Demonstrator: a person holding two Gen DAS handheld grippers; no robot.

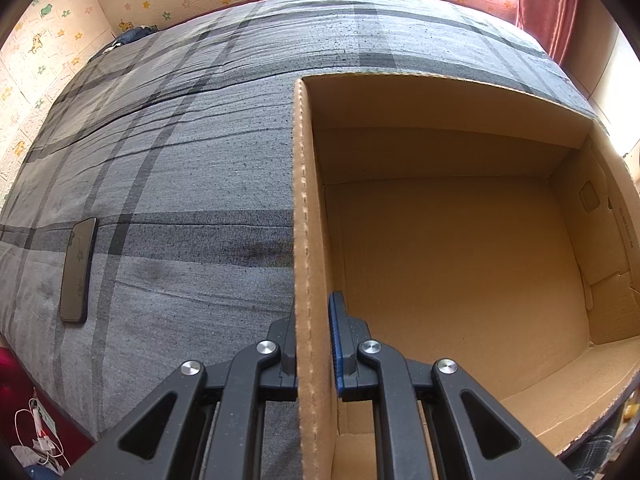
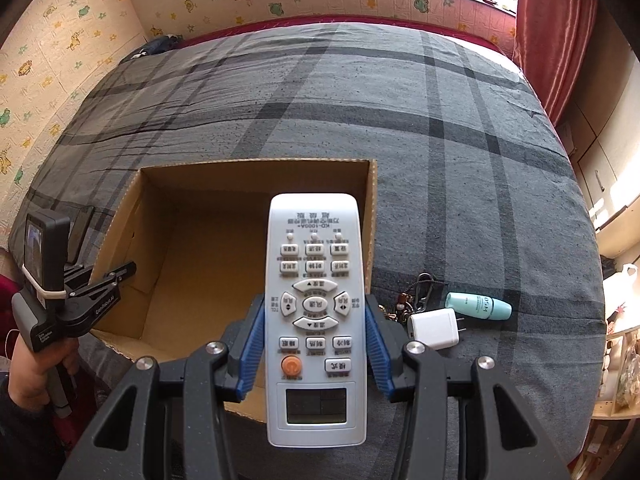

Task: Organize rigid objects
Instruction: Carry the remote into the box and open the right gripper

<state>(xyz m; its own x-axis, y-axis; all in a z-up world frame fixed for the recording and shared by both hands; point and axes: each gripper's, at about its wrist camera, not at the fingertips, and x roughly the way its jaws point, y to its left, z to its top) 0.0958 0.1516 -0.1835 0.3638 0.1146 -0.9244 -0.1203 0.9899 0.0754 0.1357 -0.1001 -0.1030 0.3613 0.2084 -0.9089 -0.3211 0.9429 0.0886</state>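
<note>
An open, empty cardboard box (image 1: pixel 460 248) sits on a bed with a grey plaid cover. My left gripper (image 1: pixel 314 344) is shut on the box's left wall (image 1: pixel 306 200), one finger outside, one inside. The box also shows in the right wrist view (image 2: pixel 180 248), with the left gripper (image 2: pixel 120 274) at its left wall. My right gripper (image 2: pixel 316 320) is shut on a white remote control (image 2: pixel 314 312), held above the box's near right corner. A white charger plug (image 2: pixel 434 328), a teal bottle (image 2: pixel 478 306) and a key bunch (image 2: pixel 416 296) lie right of the box.
A dark phone (image 1: pixel 78 270) lies on the cover (image 1: pixel 180 160) left of the box. The bed's left edge drops to a floor with white cables (image 1: pixel 38 432). A red curtain (image 2: pixel 556 40) hangs at the far right. Shelves (image 2: pixel 616 360) stand right of the bed.
</note>
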